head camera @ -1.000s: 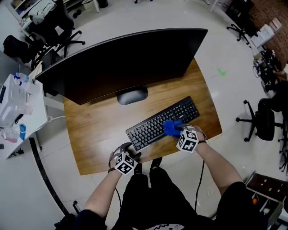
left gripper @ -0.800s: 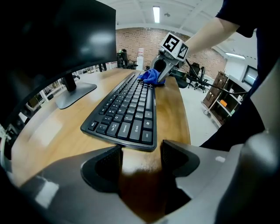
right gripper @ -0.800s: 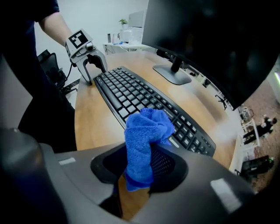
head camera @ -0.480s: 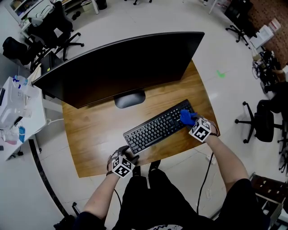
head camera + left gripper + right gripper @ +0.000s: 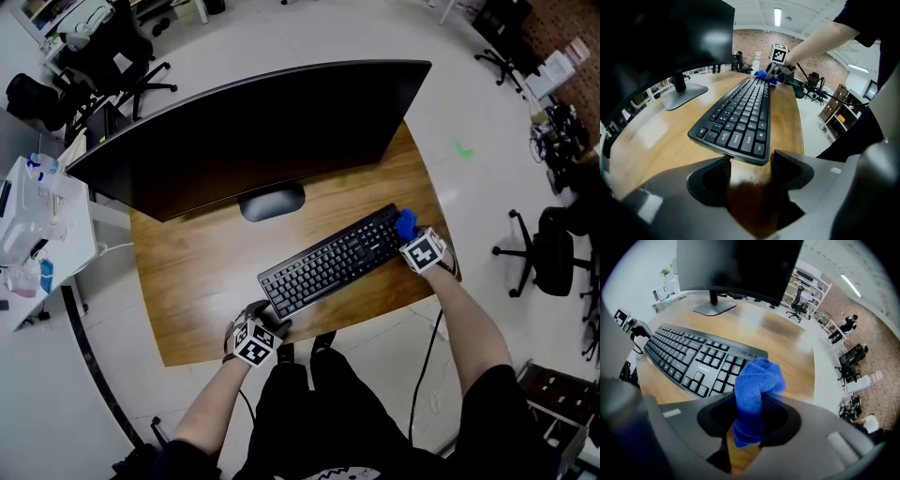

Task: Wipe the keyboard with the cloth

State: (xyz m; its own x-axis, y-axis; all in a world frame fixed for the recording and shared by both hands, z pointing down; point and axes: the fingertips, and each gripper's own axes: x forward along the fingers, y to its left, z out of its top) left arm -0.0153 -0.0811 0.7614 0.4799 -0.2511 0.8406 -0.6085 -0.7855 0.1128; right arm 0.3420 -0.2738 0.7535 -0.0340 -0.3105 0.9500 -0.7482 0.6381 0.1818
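A large dark curved monitor (image 5: pixel 253 131) is filling the upper middle of the head view. Its oval stand base (image 5: pixel 272 201) is sitting on the wooden desk (image 5: pixel 187 272) just behind the black keyboard (image 5: pixel 328 264), which is lying diagonally across the centre of the frame. Office chairs are standing on the pale floor at the upper left (image 5: pixel 122 56) and at the right edge (image 5: pixel 548 248), well apart from the desk. A white side table (image 5: pixel 37 225) carrying small bottles is crowding the left edge. Nothing is lying between either gripper and the keyboard. The left gripper (image 5: pixel 751 166) is sitting low at the keyboard's lower left end, its jaws standing apart with only bare desk wood showing between them and the keyboard's corner just ahead of the tips. Whether the tips are touching the keyboard cannot be told. The left forearm (image 5: pixel 211 412) is reaching up from the bottom of the head view towards it. The right gripper (image 5: pixel 749 416) is pinching the blue cloth (image 5: pixel 757 380) between its jaws. The cloth's bunched top is sticking out over the keyboard's upper right end, right of centre in the head view. The right forearm (image 5: pixel 464 319) is stretching up from the lower right, with a dark cable (image 5: pixel 422 375) hanging beside it.
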